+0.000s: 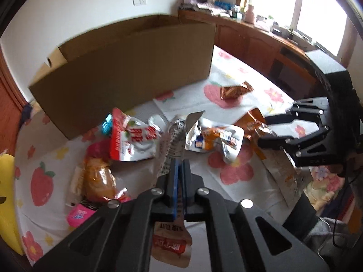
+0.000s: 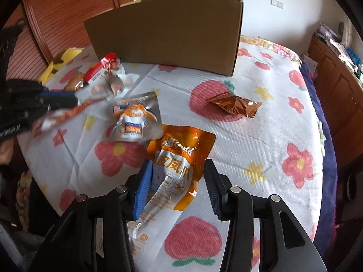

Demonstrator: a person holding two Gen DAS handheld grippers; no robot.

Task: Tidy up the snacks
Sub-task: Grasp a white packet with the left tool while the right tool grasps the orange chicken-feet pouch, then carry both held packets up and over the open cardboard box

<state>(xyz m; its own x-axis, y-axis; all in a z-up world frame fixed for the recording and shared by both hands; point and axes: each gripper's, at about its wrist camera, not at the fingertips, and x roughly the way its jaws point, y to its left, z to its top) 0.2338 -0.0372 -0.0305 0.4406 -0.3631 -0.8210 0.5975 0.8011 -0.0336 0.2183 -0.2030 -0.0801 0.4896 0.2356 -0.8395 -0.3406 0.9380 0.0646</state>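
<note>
Orange packet (image 2: 175, 170) lies between the parted right tongs (image 2: 179, 181).

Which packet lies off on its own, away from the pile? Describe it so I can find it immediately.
Start at the big brown cardboard box standing on the fruit-and-flower printed bedsheet. In front of its right corner, on a large red fruit print, lies a small crumpled copper-coloured foil packet. Unlike the white and orange pouches clustered to its left, it is metallic, unprinted-looking and touches nothing else.
</note>
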